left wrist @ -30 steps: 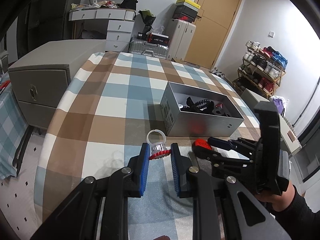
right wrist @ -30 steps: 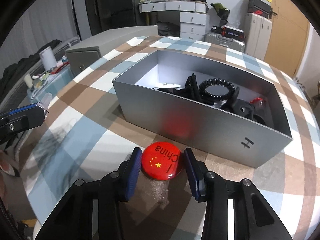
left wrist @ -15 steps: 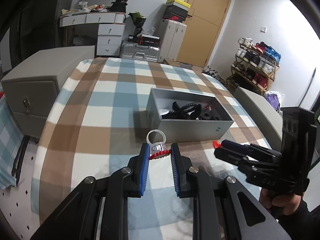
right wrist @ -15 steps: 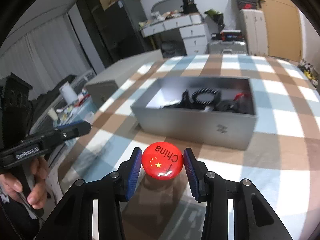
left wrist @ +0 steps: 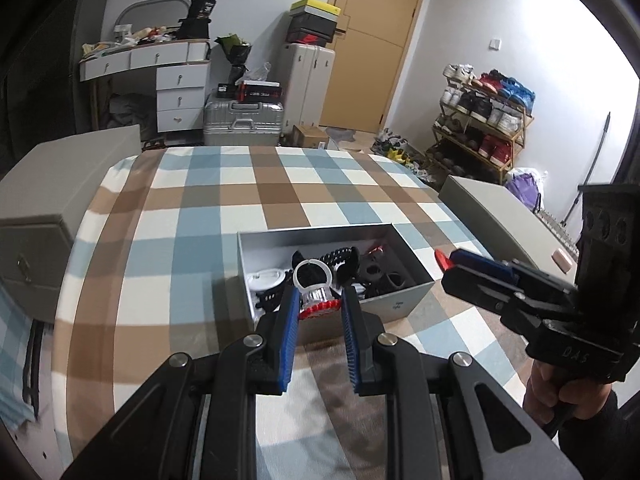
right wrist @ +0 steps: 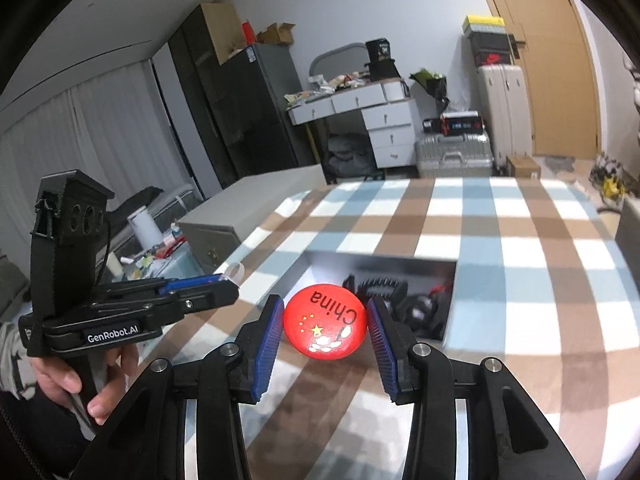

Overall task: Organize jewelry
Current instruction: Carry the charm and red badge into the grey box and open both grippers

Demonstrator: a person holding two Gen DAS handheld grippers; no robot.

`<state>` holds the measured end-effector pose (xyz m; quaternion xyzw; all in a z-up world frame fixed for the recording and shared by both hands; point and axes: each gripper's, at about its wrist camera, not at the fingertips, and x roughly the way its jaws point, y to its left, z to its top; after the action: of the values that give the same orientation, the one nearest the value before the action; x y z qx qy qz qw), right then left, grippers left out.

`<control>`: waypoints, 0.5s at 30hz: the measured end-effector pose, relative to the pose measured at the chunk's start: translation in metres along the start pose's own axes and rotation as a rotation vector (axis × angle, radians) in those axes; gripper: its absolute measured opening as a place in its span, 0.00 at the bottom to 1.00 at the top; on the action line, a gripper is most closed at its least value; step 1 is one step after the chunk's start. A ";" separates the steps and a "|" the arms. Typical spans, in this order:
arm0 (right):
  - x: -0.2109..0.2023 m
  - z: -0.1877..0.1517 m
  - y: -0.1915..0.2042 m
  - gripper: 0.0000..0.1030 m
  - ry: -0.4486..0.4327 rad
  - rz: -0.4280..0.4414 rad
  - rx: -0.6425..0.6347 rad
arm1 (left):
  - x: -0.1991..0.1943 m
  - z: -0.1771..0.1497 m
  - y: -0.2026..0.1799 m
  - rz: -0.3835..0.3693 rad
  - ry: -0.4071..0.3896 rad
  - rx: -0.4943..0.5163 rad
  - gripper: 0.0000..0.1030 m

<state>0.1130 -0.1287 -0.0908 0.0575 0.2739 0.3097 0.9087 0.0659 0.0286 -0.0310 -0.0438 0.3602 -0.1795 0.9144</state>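
Note:
My left gripper [left wrist: 320,298] is shut on a clear plastic ring with a red toothed base [left wrist: 314,286], held in the air just before the near wall of the grey box [left wrist: 400,304]. The box [right wrist: 296,276] lies on the checked tablecloth and holds several black bracelets and bands [left wrist: 340,258]. My right gripper [right wrist: 326,312] is shut on a round red badge [right wrist: 325,327] with "China" and yellow stars, lifted above the cloth in front of the box. In the left wrist view the right gripper [left wrist: 460,266] comes in from the right with the badge's red edge [left wrist: 440,259] showing.
The checked cloth [left wrist: 180,240] covers a bed-like surface. Grey cabinets stand to its left [left wrist: 36,200] and right [left wrist: 492,208]. Behind are a white drawer desk [left wrist: 176,84], suitcases [left wrist: 244,122], a door and a shoe rack [left wrist: 484,120]. A hand [right wrist: 72,384] holds the left gripper.
Both grippers have risen off the cloth with their loads. The left one has come toward the box with the ring; the right one has lifted the badge and tilted up.

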 end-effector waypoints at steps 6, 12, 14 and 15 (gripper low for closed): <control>0.012 0.012 -0.012 0.41 0.000 0.022 0.009 | 0.018 0.012 -0.008 -0.015 0.025 0.026 0.15; 0.026 0.022 -0.018 0.41 0.003 0.025 -0.010 | 0.035 0.021 -0.012 -0.034 0.052 0.046 0.15; 0.031 0.025 -0.021 0.41 0.004 0.027 -0.009 | 0.041 0.024 -0.012 -0.041 0.062 0.049 0.15; 0.033 0.025 -0.023 0.41 0.005 0.025 -0.009 | 0.043 0.025 -0.012 -0.044 0.065 0.051 0.15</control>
<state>0.1604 -0.1258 -0.0910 0.0563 0.2741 0.3223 0.9044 0.1079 0.0003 -0.0381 -0.0225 0.3840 -0.2098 0.8989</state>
